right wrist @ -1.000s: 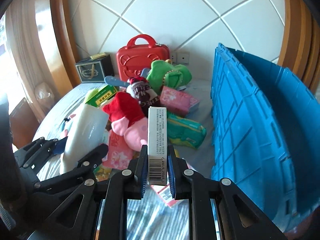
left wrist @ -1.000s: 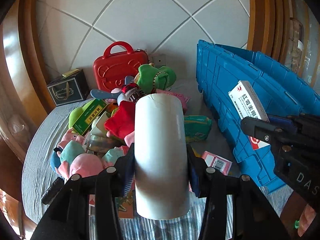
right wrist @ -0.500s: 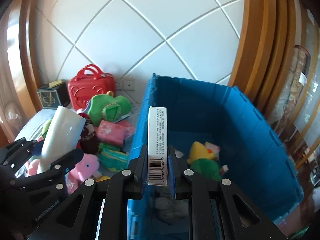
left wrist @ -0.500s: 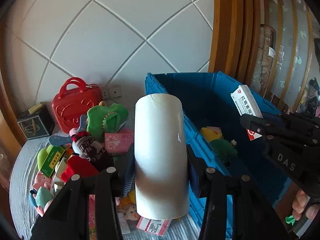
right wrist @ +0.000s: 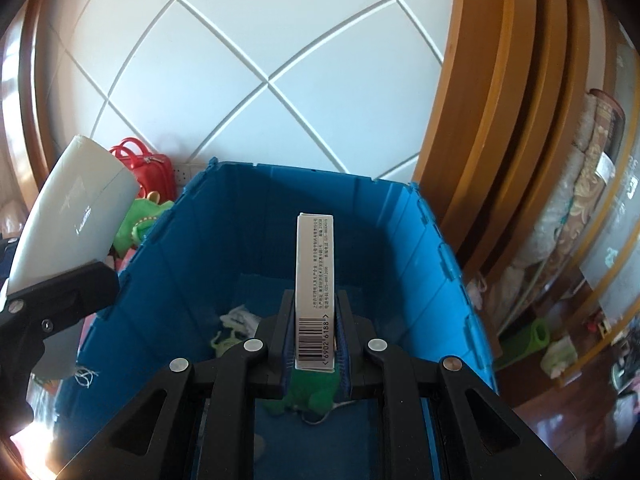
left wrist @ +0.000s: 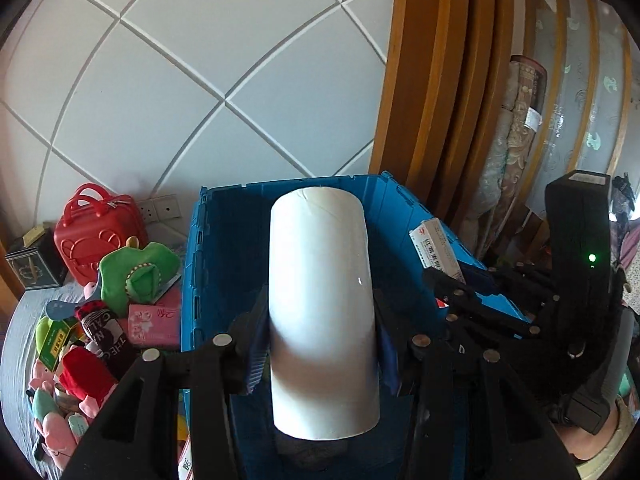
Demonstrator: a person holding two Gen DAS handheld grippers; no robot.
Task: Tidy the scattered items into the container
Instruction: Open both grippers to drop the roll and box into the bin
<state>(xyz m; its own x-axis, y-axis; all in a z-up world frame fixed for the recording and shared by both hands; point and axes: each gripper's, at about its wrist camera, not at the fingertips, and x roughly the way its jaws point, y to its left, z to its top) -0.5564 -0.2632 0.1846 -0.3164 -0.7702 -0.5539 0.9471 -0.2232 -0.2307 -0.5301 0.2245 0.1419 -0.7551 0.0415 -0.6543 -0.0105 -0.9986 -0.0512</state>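
My left gripper [left wrist: 320, 340] is shut on a white cylinder [left wrist: 322, 312] and holds it upright above the open blue crate [left wrist: 196, 280]. My right gripper [right wrist: 314, 344] is shut on a slim white medicine box [right wrist: 314, 280] with a barcode, also above the crate [right wrist: 160, 272]. The medicine box [left wrist: 434, 250] and the right gripper show at the right of the left wrist view. The cylinder [right wrist: 68, 224] shows at the left of the right wrist view. Soft toys [right wrist: 236, 328] lie on the crate floor.
Left of the crate, a pile stays on the grey table [left wrist: 16, 328]: a red toy suitcase [left wrist: 96, 232], a green plush [left wrist: 136, 276], a pink packet [left wrist: 154, 322], a green box [left wrist: 56, 340], a dark box [left wrist: 32, 264]. A tiled wall and wooden frame stand behind.
Both grippers have swung right from over the pile to above the crate, still holding the cylinder and the box. The crate's inside now fills both views.
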